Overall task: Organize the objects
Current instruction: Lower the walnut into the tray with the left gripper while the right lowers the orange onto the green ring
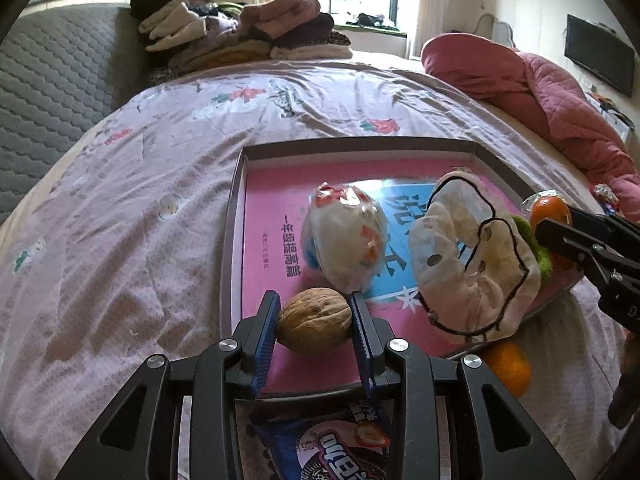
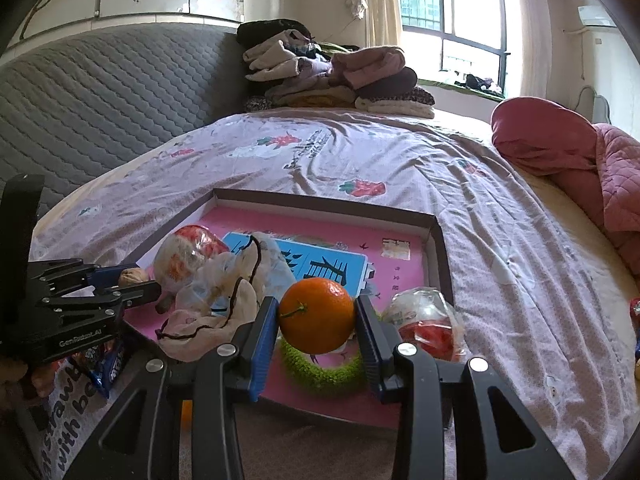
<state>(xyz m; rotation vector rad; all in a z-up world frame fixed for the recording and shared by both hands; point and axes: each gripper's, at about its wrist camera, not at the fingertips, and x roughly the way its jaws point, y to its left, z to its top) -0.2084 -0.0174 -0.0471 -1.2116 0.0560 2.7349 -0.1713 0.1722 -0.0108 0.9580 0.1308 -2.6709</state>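
A shallow box [image 1: 240, 184] with a pink printed bottom lies on the bed. My left gripper [image 1: 315, 320] is shut on a walnut [image 1: 314, 319] over the box's near left corner. My right gripper [image 2: 316, 320] is shut on an orange mandarin [image 2: 316, 316] above the box's near edge, over a green fuzzy ring [image 2: 320, 372]. The right gripper and its mandarin [image 1: 550, 210] also show at the right in the left wrist view. In the box lie a wrapped white bun [image 1: 344, 236] and a cream scrunchie with black trim [image 1: 476, 264].
A second mandarin [image 1: 510, 364] lies just outside the box's near edge. A blue snack packet [image 1: 336, 444] lies below my left gripper. A wrapped red-and-white item [image 2: 428, 320] sits by the box's right corner. Folded clothes [image 1: 240, 32] and a pink quilt [image 1: 540, 88] lie farther off.
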